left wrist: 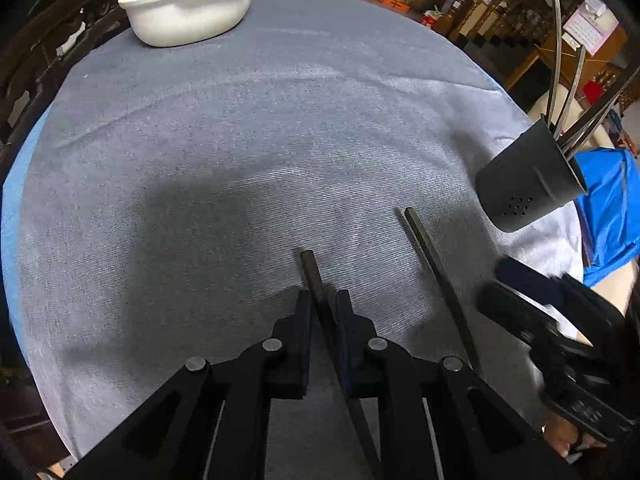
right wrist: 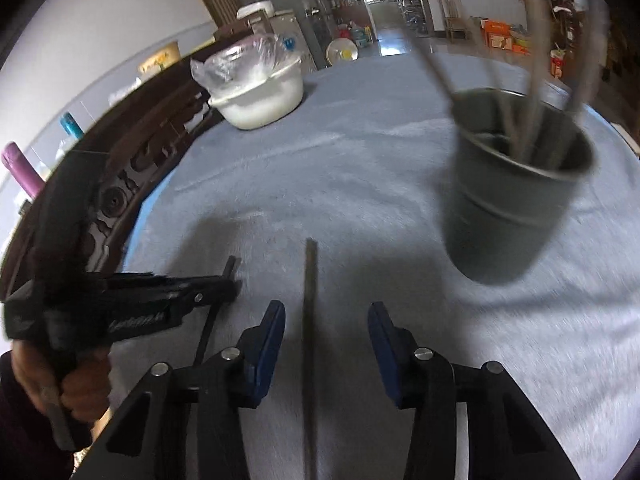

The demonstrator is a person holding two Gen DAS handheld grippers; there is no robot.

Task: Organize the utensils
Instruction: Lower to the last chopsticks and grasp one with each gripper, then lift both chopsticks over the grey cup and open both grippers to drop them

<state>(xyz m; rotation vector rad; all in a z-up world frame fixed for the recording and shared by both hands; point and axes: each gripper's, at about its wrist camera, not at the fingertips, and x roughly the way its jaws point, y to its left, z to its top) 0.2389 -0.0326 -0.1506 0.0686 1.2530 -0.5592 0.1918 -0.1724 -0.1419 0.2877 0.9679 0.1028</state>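
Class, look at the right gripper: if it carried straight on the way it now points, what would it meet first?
Most likely the dark chopstick lying on the grey tablecloth, which runs between the open pads of the right gripper. The gripper points steeply down, so the cloth comes right after; depth is uncertain.

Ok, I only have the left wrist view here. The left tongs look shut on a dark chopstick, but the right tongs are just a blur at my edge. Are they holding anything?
Observer: No. The right tongs stand open, and the second chopstick lies on the cloth between the pads, untouched.
Operator: And the holder? I see it only from the side.
Observer: The right wrist view looks into the holder from above. Several thin handles lean inside, though they are blurred.
Operator: Anything on the left tongs themselves?
Observer: A hand grips their handle, and the first chopstick pokes out on both sides of the left tongs.
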